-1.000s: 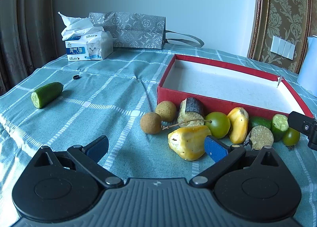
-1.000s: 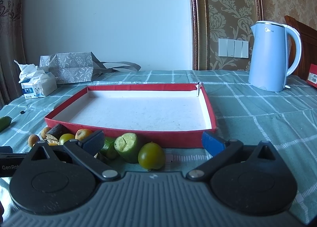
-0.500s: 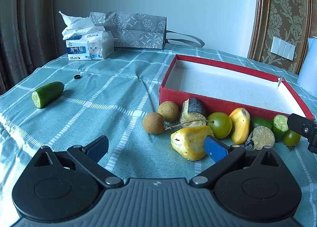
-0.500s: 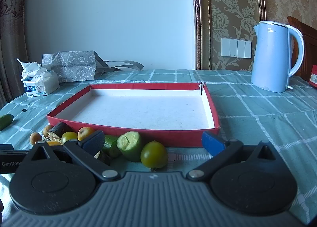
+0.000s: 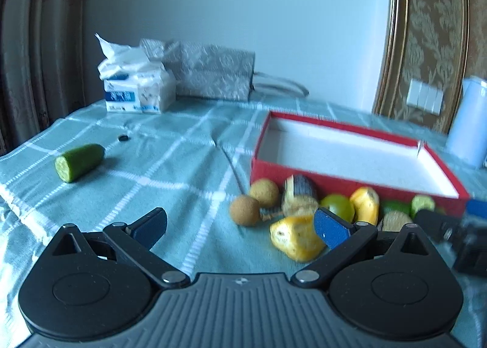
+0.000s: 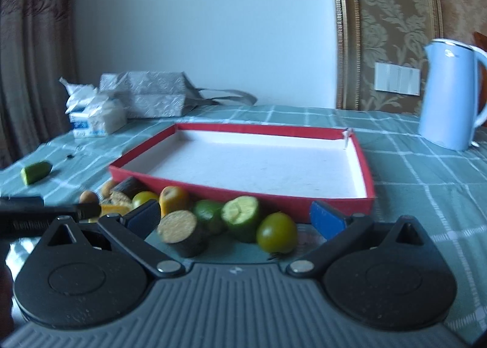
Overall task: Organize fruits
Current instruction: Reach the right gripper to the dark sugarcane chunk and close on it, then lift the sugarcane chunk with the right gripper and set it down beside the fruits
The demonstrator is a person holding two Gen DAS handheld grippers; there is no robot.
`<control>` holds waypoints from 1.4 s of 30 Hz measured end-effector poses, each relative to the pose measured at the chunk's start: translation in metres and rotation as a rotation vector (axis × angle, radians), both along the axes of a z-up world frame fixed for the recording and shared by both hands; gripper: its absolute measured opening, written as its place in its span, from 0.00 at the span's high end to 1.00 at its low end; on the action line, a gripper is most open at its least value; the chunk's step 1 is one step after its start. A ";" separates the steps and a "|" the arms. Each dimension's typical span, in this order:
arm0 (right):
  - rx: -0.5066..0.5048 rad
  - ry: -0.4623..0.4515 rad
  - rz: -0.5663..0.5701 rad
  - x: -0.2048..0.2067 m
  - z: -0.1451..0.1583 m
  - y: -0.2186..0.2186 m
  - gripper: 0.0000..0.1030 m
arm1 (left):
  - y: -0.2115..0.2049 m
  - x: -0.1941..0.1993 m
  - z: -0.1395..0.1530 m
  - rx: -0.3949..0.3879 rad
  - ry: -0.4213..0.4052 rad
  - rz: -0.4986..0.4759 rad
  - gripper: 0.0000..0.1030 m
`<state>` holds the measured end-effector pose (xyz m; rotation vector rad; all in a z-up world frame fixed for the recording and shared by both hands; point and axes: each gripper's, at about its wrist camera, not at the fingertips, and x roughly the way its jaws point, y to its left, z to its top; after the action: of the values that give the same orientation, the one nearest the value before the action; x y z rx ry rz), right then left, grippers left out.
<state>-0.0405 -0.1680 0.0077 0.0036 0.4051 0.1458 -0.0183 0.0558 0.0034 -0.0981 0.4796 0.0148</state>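
Your left tool and right tool gape wide, empty; fruit crowds the tray's near edge.

Both tongs, left and right, share one build: ribbed grey housing, two round black discs, black linkage arms with silver pivot screws, blue pads.

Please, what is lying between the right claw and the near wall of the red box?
In the right wrist view, fruit pieces: a green tomato, a cut lime and a dark cut piece lie between the right claw and the red box.
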 end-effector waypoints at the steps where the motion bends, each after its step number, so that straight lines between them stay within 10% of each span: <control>1: -0.015 0.001 0.005 0.000 0.000 0.003 0.00 | 0.002 -0.002 0.002 -0.007 -0.014 0.010 0.00; 10: -0.138 0.006 0.102 0.001 -0.006 0.031 0.00 | 0.016 -0.004 0.006 -0.053 -0.047 0.088 0.00; 17: -0.149 0.042 0.182 0.003 -0.008 0.040 0.20 | 0.023 -0.003 0.005 -0.078 -0.042 0.115 0.00; 21: -0.151 0.097 0.213 0.009 -0.012 0.044 0.51 | 0.023 -0.003 0.005 -0.078 -0.043 0.113 0.00; 42: -0.076 0.060 0.135 0.006 -0.001 0.032 0.68 | 0.016 0.000 0.002 -0.064 -0.003 0.052 0.00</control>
<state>-0.0350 -0.1365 0.0067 -0.0944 0.4704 0.2636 -0.0185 0.0722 0.0052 -0.1729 0.4744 0.0503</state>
